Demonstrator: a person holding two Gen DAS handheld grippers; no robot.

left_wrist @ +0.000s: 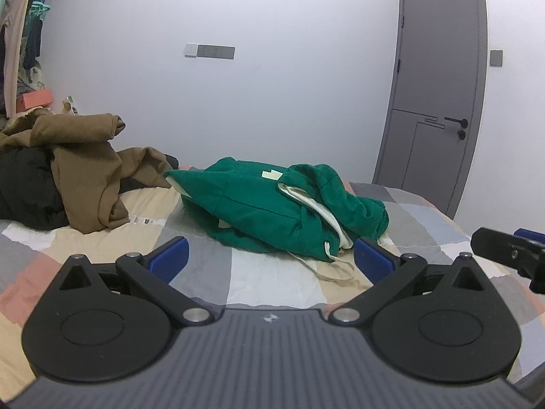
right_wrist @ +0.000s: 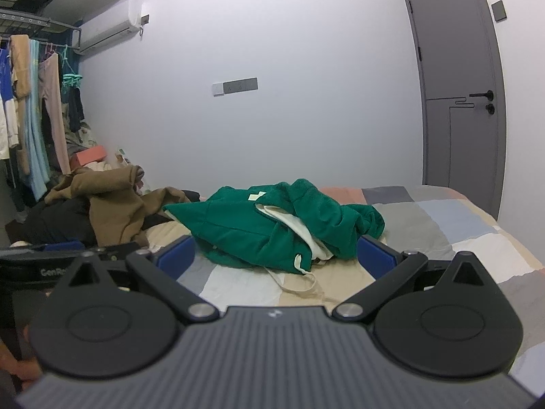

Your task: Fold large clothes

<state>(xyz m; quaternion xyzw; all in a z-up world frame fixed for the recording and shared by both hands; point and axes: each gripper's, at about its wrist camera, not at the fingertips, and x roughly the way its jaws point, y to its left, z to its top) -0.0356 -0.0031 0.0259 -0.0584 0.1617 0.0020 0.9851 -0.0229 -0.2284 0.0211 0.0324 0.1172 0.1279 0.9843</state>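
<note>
Crumpled green hoodie (left_wrist: pixel 265 211), seemingly cream-lined

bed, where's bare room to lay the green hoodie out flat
Free: the patchwork bedspread right of the green hoodie, toward the door, and the strip between the hoodie and both open grippers. Crowded: the left side, under the brown garment and black clothes.

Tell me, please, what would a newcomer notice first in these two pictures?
A crumpled green hoodie lies mid-bed on the patchwork bedspread, straight ahead of both open grippers, the left gripper and the right gripper. Left of it is a heap of brown clothes; a grey door stands at right.
</note>
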